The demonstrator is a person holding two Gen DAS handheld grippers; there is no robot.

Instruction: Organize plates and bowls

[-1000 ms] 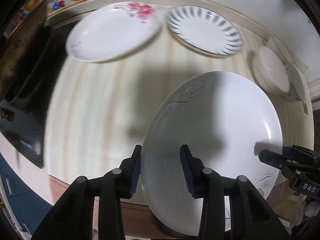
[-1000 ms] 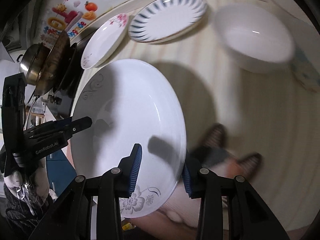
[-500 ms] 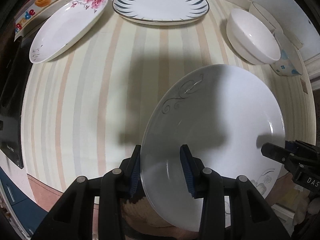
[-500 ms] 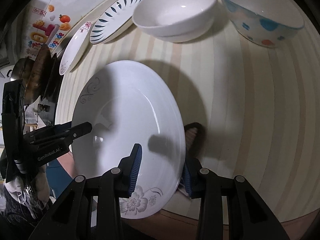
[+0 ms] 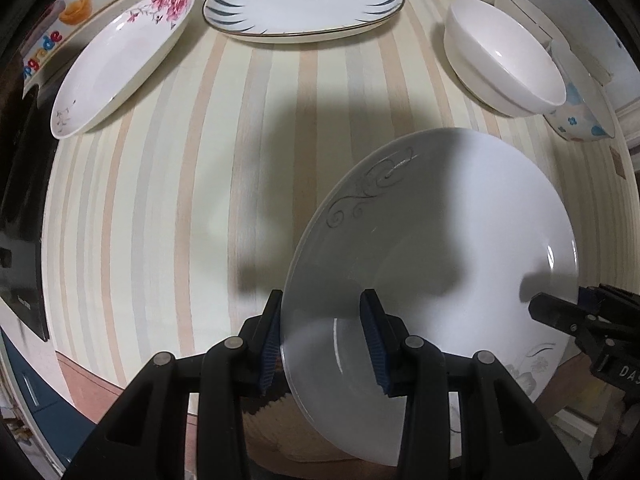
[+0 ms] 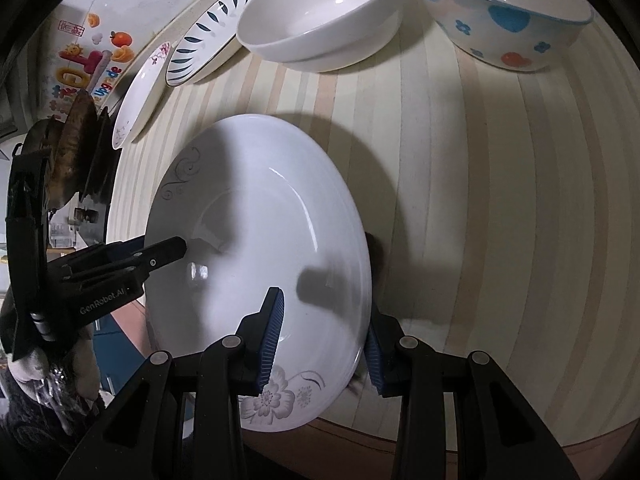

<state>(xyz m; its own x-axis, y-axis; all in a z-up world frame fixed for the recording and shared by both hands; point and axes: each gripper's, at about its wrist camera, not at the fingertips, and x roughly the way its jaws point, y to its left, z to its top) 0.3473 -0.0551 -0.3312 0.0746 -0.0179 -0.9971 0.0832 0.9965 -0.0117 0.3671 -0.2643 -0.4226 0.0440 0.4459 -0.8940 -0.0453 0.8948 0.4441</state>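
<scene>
A large white plate with grey swirl and flower marks [image 5: 440,248] [image 6: 256,216] is held tilted over the near edge of the striped table. My left gripper [image 5: 322,340] is shut on its left rim. My right gripper [image 6: 324,340] is shut on its right rim, and shows at the right edge of the left wrist view [image 5: 560,316]. At the back lie a pink-flower plate [image 5: 116,60], a blue-leaf plate [image 5: 304,0], a white bowl [image 5: 504,60] [image 6: 320,20] and a blue-spotted bowl [image 6: 508,16].
The striped table [image 5: 180,200] spreads ahead, with its front edge just below the held plate. A black stove with a pan [image 6: 76,152] stands at the left. A wall with fruit stickers [image 6: 92,60] runs behind the dishes.
Both grippers have carried the large plate forward over the table towards the back dishes. The bowls and back plates now appear closer and sharper. The grip on the plate is unchanged.
</scene>
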